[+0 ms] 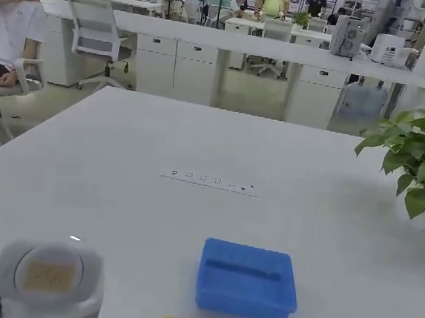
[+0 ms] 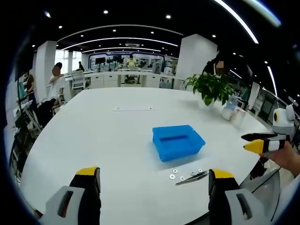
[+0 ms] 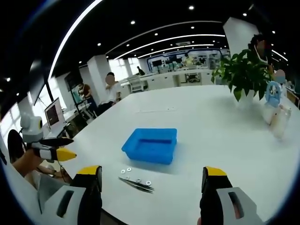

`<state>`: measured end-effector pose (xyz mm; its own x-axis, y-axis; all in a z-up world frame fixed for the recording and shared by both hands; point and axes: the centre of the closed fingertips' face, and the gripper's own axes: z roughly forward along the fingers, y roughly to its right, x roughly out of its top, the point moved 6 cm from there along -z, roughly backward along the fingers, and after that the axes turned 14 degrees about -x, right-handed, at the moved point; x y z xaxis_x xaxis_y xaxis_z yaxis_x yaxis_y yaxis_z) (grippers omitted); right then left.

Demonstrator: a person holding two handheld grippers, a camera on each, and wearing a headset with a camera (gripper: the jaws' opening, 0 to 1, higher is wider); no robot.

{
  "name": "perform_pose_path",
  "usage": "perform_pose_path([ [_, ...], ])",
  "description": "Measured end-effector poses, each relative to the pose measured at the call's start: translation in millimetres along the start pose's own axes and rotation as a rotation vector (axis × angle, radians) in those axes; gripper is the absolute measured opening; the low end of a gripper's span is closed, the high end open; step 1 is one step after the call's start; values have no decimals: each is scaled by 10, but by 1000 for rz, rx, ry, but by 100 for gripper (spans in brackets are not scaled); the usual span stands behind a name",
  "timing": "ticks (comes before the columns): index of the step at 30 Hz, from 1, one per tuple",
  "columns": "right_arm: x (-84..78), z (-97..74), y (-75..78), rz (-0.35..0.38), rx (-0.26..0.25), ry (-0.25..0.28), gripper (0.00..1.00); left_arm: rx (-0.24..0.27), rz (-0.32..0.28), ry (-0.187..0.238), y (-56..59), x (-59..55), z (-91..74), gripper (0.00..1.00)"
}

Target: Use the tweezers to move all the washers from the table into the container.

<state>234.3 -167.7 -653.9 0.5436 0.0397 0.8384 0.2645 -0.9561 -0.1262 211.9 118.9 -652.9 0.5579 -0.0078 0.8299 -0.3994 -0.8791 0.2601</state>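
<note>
Left gripper (image 2: 154, 174): the jaws are spread wide with nothing between them. They rise from the bottom of the left gripper view, over the near part of the table and apart from everything on it.
Right gripper (image 3: 152, 172): the jaws are likewise spread wide and hold nothing, at the bottom of the right gripper view. In the left gripper view it comes in at the right edge, held in a hand.
Washers (image 2: 183, 178): four small metal rings can be counted. They lie flat on the table in the lower centre of the left gripper view, just below the container, and all are outside it.
Tweezers (image 2: 192, 177): they lie flat on the table among the washers, lower centre, with their length slanting up to the right. They are apart from both grippers. Whether they touch a washer cannot be told.
Container (image 1: 242, 292): a blue rectangular tub with an open top, standing upright in the lower centre of the head view. In both gripper views it sits mid-frame, just above the washers and tweezers.
Table (image 1: 122, 166): white and broad, spreading across the lower two-thirds of the head view.
Socket strip (image 1: 211, 180): set into the table top at the centre of the head view, above the container and well apart from it.
Plant (image 1: 417, 155): green leaves at the right edge of the head view.
Person (image 1: 8, 29): seated at the upper left of the head view, beyond the table.
</note>
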Motion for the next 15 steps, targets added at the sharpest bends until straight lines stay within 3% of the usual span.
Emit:
perform_pose_path([
  [9,-18,13,9,-9,-11,-8,86,-9,18,-24,7,-39,26,94],
  [12,-34,15,6,-8,-11,-15,86,-18,22,-26,9,-48,32,89],
  [15,-63,28,10,0,-9,-25,86,-59,8,-44,39,-75,62,82],
])
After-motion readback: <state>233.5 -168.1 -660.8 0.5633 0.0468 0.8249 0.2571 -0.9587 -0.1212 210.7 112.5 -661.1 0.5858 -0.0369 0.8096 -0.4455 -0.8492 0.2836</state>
